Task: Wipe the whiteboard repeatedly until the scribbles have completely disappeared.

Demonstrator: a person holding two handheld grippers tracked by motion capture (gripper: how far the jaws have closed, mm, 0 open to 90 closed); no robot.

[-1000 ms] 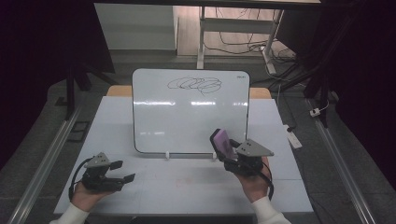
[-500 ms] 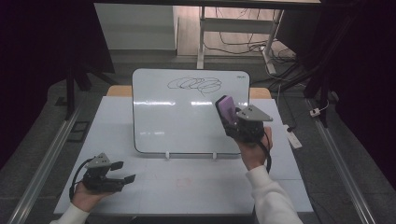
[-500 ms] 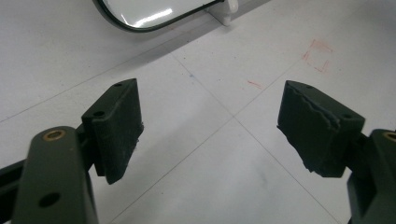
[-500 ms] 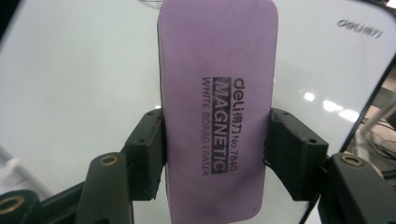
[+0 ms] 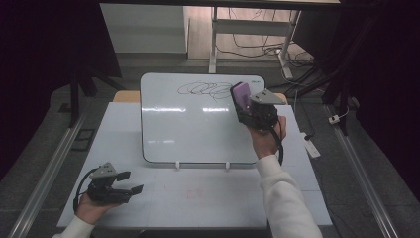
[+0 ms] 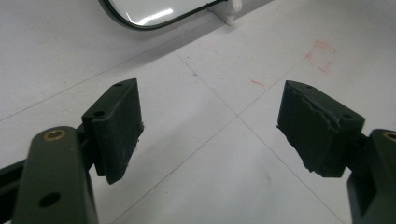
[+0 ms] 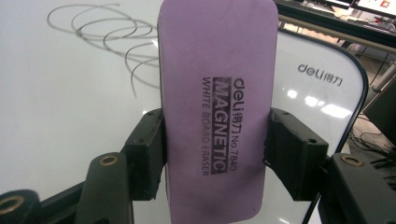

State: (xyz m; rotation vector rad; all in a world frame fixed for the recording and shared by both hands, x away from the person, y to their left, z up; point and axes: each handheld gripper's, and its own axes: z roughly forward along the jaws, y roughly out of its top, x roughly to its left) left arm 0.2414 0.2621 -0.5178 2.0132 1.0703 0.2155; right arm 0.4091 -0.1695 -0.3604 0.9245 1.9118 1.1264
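The right claw [image 5: 246, 100] gripped the purple eraser [image 7: 215, 102] over the whiteboard's [image 5: 198, 129] far right corner, beside the scribble [image 5: 203, 89]. The right gripper view alone showed the eraser's lettering. The left claw [image 5: 130, 182] sat open near the desk's [image 5: 223, 198] near left corner.

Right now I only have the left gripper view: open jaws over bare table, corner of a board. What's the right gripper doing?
Observer: The right gripper is shut on a purple eraser, jaws clamping its two long sides.
Operator: Where is it relative to the board?
Observer: In the high view it is held over the top right part of the whiteboard, just right of a looped scribble.
Operator: Is the eraser on the scribble yet?
Observer: I cannot tell contact; the right gripper view shows the scribble intact, up and left of the eraser.
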